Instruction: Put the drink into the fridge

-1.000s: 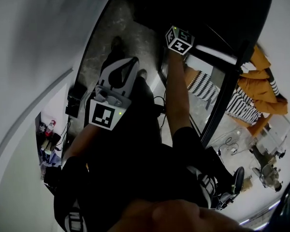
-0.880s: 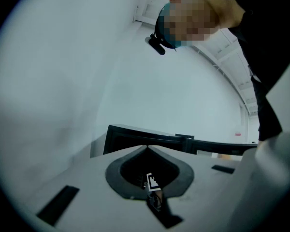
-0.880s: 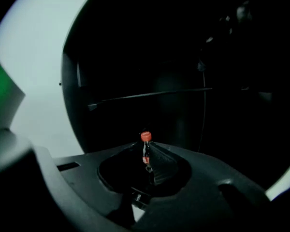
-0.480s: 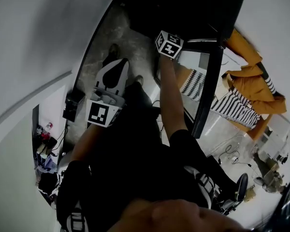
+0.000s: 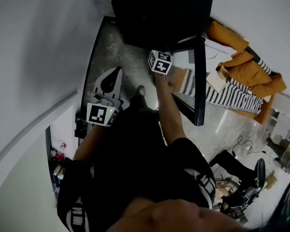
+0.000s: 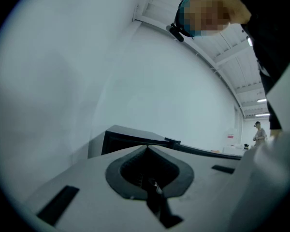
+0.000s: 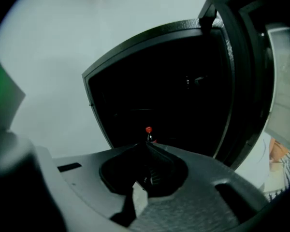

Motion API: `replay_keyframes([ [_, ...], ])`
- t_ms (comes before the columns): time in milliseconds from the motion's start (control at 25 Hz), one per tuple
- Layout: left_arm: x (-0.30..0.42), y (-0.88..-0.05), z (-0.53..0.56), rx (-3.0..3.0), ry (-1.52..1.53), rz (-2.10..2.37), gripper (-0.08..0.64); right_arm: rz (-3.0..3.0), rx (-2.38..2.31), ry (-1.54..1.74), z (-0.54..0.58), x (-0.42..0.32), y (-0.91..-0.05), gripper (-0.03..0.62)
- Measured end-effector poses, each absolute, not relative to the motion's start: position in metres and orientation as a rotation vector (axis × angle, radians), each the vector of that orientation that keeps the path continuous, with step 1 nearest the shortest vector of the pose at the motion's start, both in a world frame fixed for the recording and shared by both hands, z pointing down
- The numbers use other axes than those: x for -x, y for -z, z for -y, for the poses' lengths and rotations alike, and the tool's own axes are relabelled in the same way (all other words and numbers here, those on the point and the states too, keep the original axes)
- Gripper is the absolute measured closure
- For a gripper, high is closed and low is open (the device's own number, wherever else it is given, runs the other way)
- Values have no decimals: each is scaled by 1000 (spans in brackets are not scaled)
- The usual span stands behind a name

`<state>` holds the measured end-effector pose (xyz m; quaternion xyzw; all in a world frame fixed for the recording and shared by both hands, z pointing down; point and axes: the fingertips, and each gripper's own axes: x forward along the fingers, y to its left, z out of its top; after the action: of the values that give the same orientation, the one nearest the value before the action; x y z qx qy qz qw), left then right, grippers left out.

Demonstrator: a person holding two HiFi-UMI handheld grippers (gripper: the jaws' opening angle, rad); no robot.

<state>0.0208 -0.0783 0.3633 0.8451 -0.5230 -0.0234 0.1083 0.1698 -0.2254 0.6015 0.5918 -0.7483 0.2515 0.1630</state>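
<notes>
Right gripper view alone shows the drink inside the open fridge.

The drink is a dark bottle with a red cap, standing upright inside the fridge. Only its cap and neck show. The fridge is black, its inside unlit and dark, and it stands on the floor against a pale wall. Its door is swung open at the right.
</notes>
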Motion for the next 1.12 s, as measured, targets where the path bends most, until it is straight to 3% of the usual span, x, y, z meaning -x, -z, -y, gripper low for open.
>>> replay_keyframes([
  [1120, 5, -321, 59, -2600, 32, 1281, 555, 2215, -1902, -674, 54, -170, -408, 591],
])
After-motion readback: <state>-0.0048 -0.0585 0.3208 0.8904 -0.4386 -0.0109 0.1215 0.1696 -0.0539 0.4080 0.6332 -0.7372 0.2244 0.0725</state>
